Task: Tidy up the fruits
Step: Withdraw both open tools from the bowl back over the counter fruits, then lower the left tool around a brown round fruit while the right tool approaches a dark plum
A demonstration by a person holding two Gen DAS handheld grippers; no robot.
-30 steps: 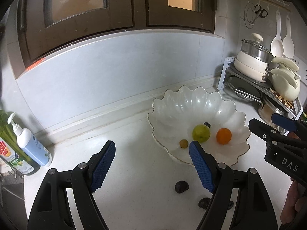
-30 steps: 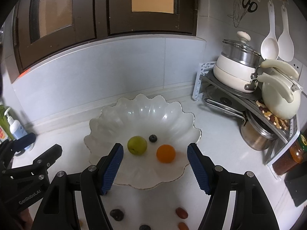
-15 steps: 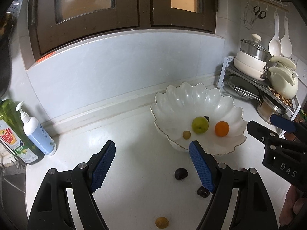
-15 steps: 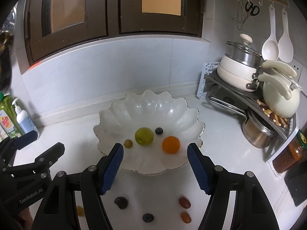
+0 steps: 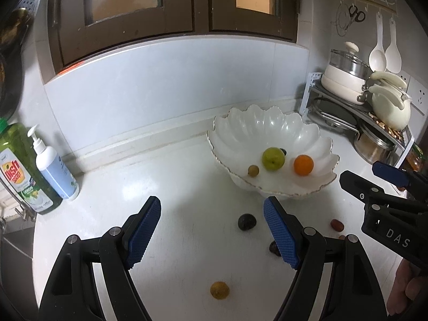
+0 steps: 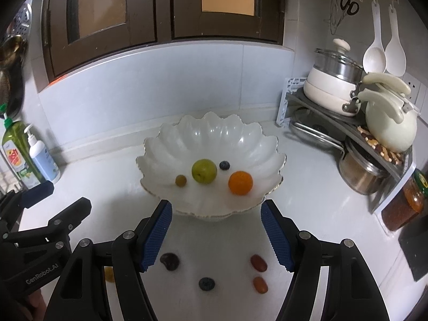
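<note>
Both tongs are wide apart with nothing in them: left gripper (image 5: 211, 230) and right gripper (image 6: 216, 230). The scalloped white bowl (image 6: 211, 136) sits near the wall, holding an orange (image 6: 240, 183) and green fruit (image 6: 204, 171). Small fruits like the blueberry (image 6: 206, 283) lie on bare white counter (image 5: 171, 176) in front of its rim.

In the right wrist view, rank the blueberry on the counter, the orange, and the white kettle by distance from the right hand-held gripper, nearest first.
1. Blueberry on the counter, loose, just below the right hand-held gripper.
2. Orange, in the white bowl ahead.
3. White kettle, on the rack far right.
</note>
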